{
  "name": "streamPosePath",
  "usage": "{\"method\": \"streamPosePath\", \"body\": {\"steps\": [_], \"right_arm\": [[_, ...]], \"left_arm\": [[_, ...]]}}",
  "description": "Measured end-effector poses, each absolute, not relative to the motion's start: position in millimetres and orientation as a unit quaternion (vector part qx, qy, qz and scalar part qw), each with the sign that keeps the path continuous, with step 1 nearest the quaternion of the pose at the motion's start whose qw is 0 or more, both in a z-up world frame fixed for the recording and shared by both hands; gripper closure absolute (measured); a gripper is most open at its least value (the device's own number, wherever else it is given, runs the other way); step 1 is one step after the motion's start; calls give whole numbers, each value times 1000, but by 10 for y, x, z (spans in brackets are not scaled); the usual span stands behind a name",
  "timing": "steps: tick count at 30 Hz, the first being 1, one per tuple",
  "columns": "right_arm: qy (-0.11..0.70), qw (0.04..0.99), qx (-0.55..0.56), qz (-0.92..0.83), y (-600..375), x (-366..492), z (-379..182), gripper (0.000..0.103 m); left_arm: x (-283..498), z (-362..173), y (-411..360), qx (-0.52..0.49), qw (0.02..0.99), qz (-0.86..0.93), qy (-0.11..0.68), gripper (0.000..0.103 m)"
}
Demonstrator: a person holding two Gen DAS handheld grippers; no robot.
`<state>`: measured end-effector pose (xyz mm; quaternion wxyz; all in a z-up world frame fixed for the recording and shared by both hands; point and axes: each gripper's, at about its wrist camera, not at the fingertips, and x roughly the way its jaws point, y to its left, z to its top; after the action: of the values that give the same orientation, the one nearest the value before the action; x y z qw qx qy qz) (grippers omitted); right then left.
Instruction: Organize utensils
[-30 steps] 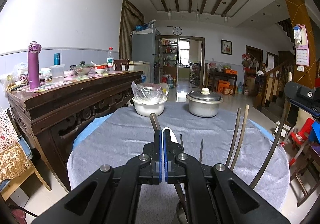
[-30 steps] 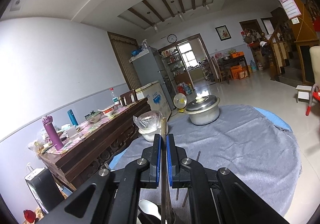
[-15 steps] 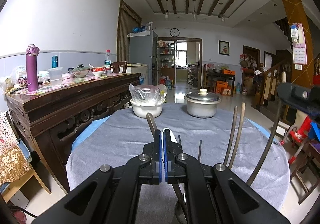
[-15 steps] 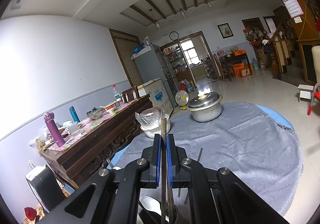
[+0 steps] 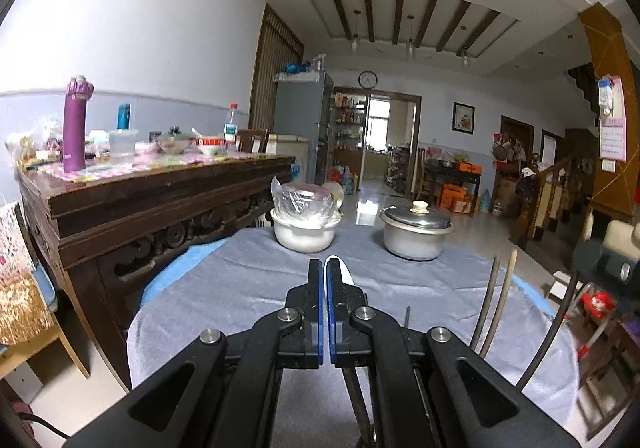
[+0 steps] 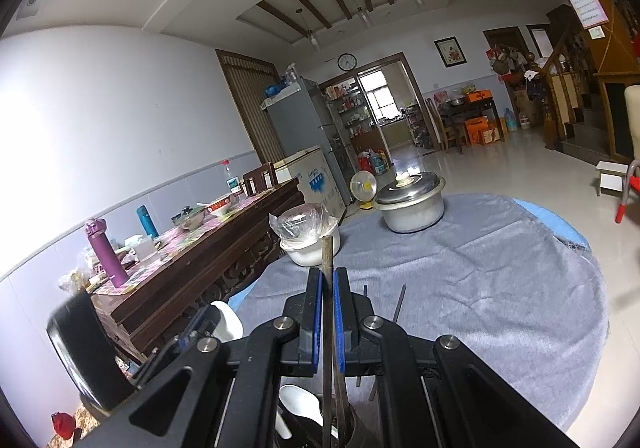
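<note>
Right gripper [image 6: 328,312] fingers clamped on chopstick [image 6: 327,260], long axis upright, holder [image 6: 340,424] directly below; left gripper [image 5: 324,308] fingers together, nothing visibly held.

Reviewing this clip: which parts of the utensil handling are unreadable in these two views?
- Left wrist view: the left tool is shut; the white spoon just behind its tips may be gripped, but the fingers hide contact.
- Right wrist view: the utensil holder is cut off by the bottom edge and the tool body.
- Right wrist view: the right tool hides the lower end of its chopstick.
</note>
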<state>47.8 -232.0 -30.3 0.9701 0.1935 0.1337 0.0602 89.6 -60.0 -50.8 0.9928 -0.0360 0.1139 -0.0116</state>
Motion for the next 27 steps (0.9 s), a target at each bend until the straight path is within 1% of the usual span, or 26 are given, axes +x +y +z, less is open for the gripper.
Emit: {"method": "streamPosePath", "body": {"steps": [5,7,12,19,20,21,22,23,24,27], "right_arm": [[140,969,196,61,-2344,503,-321,96],[144,967,199,64,-2350,512,-312,95],[154,962,213,72,-2372,534,-325,95],[146,961,228,52,-2491,489,-315,95],[145,961,231,48,-2518,483,-315,95],[144,960,235,41,-2558,474,-316,95],[144,959,240,38,-2593,473,-322,95],[145,958,244,37,-2622,472,-324,95],[146,956,251,33,-2672,473,-335,95],[149,951,271,23,-2793,473,-370,95]], "left_arm": [[823,-577,-652,-19,995,-16,96,101],[810,-528,-624,-21,996,-20,90,101],[761,-401,-538,-33,996,-21,79,101],[756,-211,-337,-60,996,-2,71,101],[764,-187,-297,-63,995,2,73,98],[780,-165,-246,-68,995,4,77,84],[799,-148,-203,-73,994,6,82,75],[821,-131,-156,-78,993,11,85,55],[833,-120,-103,-85,992,19,87,46],[870,-96,51,-97,991,34,88,45]]}}
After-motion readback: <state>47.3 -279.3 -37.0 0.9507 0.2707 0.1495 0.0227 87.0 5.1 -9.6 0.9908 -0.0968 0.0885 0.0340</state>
